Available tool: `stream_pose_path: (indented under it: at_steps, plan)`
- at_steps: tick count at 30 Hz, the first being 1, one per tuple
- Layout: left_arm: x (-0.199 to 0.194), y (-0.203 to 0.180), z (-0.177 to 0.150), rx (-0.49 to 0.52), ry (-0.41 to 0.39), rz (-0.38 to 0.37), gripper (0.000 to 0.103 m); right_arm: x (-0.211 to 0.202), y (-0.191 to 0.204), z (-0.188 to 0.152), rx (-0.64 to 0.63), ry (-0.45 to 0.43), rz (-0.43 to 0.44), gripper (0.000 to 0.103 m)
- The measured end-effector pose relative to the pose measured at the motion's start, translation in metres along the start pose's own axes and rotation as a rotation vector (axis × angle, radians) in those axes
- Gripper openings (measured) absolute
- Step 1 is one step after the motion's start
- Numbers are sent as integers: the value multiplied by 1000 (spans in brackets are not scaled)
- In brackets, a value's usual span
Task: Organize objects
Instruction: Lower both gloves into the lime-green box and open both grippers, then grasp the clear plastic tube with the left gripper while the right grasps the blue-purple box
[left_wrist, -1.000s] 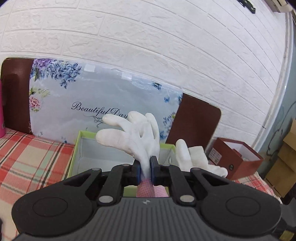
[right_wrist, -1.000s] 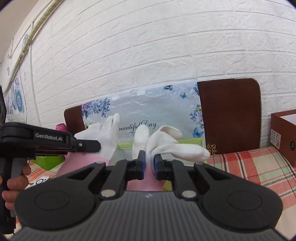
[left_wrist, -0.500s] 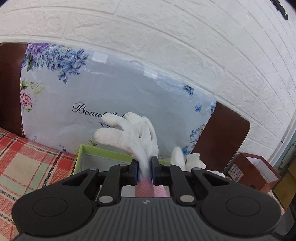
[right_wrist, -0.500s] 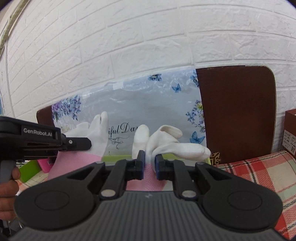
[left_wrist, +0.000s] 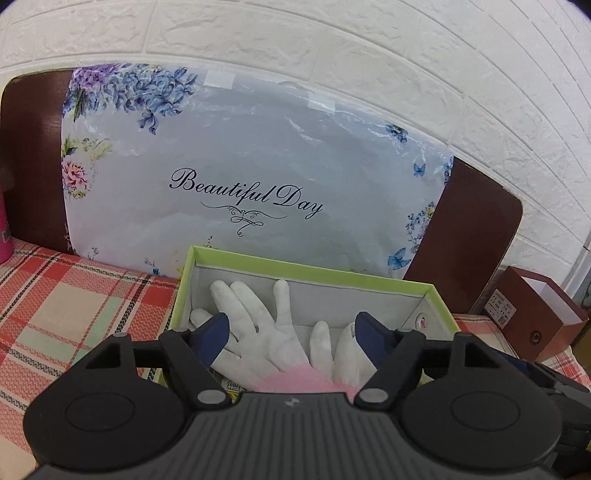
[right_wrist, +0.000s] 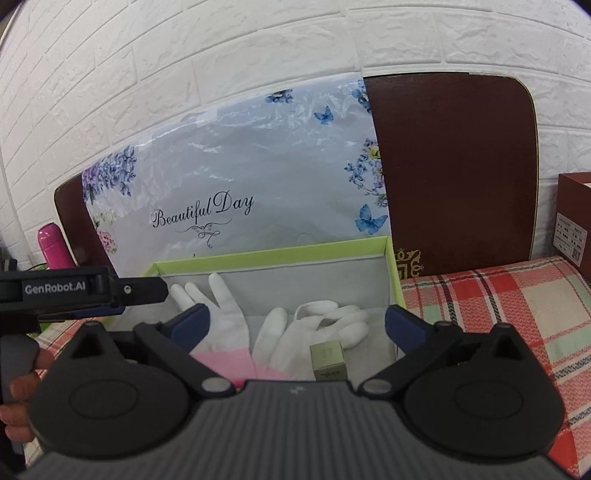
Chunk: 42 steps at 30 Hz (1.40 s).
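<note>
Gloves are seen lying inside a green-rimmed box (left_wrist: 306, 267) on a plaid tablecloth (left_wrist: 74, 306). At the left, the left glove (left_wrist: 255, 325) is spread flat below the left gripper (left_wrist: 291, 328), whose jaws have just been opened wide and press on nothing. At the right, the right glove (right_wrist: 325, 325) lies crumpled beside a small gold box (right_wrist: 328, 360), under the right gripper (right_wrist: 295, 325), likewise just opened and holding nothing.
</note>
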<state>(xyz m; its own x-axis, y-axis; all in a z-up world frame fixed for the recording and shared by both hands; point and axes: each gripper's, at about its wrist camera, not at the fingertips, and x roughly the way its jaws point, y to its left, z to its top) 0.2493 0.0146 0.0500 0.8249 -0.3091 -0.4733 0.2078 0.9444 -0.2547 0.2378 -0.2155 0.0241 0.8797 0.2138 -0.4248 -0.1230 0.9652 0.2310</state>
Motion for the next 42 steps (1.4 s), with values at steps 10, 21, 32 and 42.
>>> stream_pose_path:
  at_steps: [10,21,32,42]
  plan:
    - [-82,-28,-15,50,-18,-14,79,-78,7,3,13,-91,38,103]
    - [-143,-24,-93,-23,30,-47,79,-167,4,-53,-2,-109,59,103]
    - [-148,-18,-163,-17,167,-39,79,-183,25,-131,-126,38,74,97]
    - [-136,-11,-177,10,196,-27,78,-159,26,-144,-123,126,51,80]
